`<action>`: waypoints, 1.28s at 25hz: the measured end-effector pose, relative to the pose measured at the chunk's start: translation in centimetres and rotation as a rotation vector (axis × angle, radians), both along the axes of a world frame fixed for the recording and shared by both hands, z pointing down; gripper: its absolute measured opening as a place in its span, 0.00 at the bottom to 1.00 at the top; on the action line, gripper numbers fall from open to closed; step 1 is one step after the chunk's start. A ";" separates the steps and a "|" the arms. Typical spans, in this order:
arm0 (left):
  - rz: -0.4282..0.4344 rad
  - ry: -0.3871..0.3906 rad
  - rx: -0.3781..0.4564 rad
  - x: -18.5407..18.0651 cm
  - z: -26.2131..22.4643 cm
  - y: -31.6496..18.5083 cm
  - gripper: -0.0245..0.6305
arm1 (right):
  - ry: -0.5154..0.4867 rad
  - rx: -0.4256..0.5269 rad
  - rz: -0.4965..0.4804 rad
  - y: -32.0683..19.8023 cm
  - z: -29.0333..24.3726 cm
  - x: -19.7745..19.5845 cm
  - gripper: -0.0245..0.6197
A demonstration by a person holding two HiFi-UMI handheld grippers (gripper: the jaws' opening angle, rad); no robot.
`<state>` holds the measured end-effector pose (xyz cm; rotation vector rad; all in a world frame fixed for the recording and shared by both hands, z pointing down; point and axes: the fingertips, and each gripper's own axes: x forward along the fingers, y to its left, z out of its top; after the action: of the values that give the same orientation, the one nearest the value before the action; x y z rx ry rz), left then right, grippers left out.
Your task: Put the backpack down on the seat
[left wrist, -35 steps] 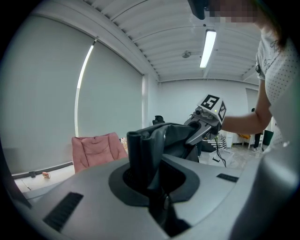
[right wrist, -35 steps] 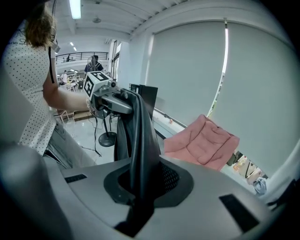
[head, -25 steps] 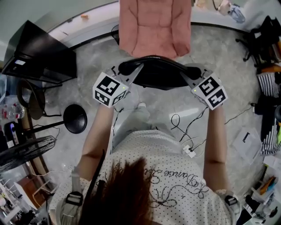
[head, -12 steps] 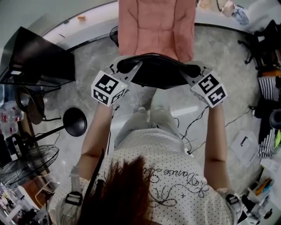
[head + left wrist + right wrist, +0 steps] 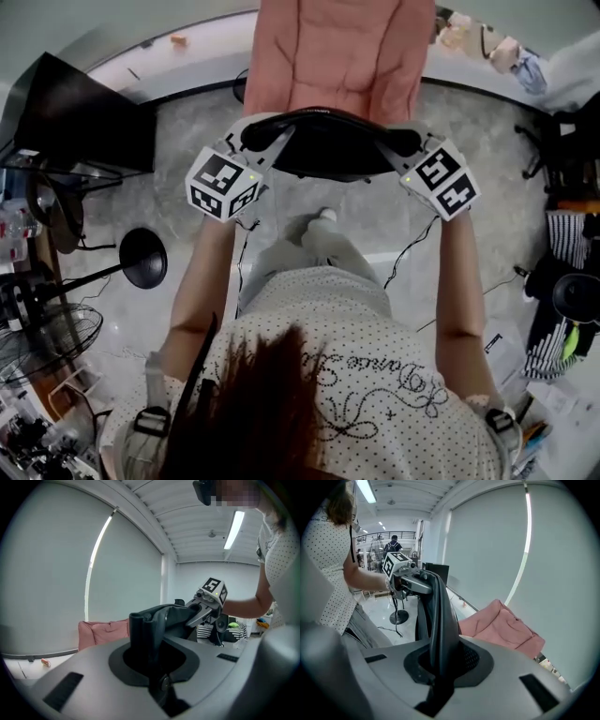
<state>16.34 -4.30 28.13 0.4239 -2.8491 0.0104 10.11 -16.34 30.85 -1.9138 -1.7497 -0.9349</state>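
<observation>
A black backpack [image 5: 328, 145] hangs between my two grippers, just in front of the pink cushioned seat [image 5: 337, 56]. My left gripper [image 5: 265, 142] is shut on the bag's left end; in the left gripper view its black fabric [image 5: 150, 630] is pinched between the jaws. My right gripper [image 5: 401, 148] is shut on the bag's right end, where a black strap [image 5: 438, 616] runs up out of the jaws. The bag's far edge overlaps the seat's near edge from above. The pink seat [image 5: 501, 625] lies beyond and below the bag.
A black desk with a monitor [image 5: 84, 117] stands at the left, with a round black stand base [image 5: 142, 258] and a fan [image 5: 37, 328] nearer. A cable [image 5: 412, 251] trails on the grey floor. Clutter [image 5: 562, 300] crowds the right. A white ledge [image 5: 178, 56] runs behind the seat.
Both grippers have carried the backpack forward toward the pink seat, and the person has stepped forward. The grips have not changed.
</observation>
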 end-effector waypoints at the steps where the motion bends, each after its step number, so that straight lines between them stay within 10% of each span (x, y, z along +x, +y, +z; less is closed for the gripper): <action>1: -0.010 -0.006 -0.003 -0.9 -0.3 0.1 0.10 | -0.006 -0.003 -0.011 0.2 -0.3 -1.0 0.10; 11: -0.069 0.016 0.005 -7.3 0.3 2.2 0.10 | 0.009 0.007 -0.054 2.6 0.3 -7.9 0.10; 32: 0.094 0.028 0.021 -20.6 2.3 16.3 0.10 | 0.043 0.022 0.151 15.5 2.2 -18.9 0.10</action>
<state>-4.28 12.00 30.45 0.5572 -2.8015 -0.0072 -8.80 -0.83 33.05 -1.7475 -1.8219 -0.8487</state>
